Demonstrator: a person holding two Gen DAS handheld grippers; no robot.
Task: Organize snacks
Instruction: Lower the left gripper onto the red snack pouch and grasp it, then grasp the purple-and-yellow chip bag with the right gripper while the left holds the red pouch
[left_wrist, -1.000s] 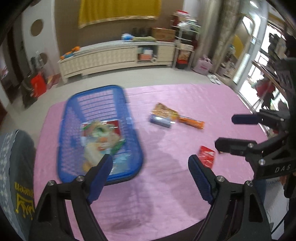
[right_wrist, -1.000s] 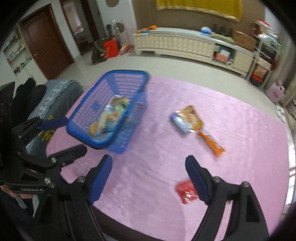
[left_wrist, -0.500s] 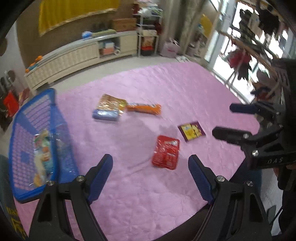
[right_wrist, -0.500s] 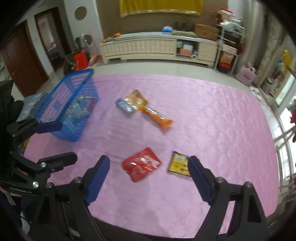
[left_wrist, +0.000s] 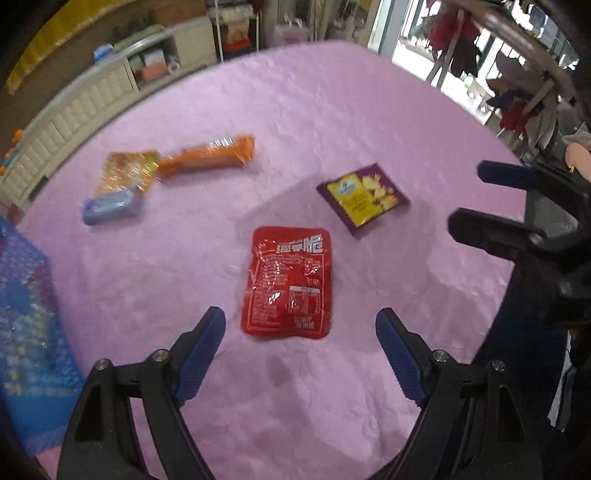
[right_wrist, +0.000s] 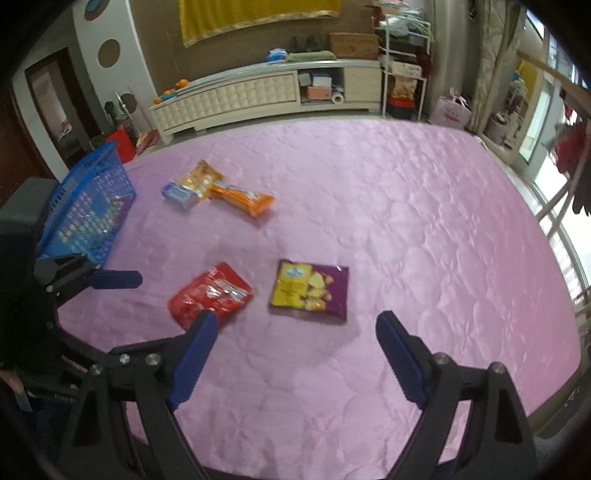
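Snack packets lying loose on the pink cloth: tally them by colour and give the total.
Red packet: 1
Yellow-and-purple packet: 1
Orange packets: 2
Blue packet: 1
Total: 5 outside the blue basket.

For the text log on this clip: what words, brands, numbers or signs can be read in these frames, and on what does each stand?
Red packet: large white Chinese characters on its upper part, too blurred to quote; the fine print and boxed panel below are too small.
Yellow-and-purple packet: a round logo, unreadable.
Orange packet, gold packet and blue packet: print blurred.
Left gripper and right gripper: no lettering readable.
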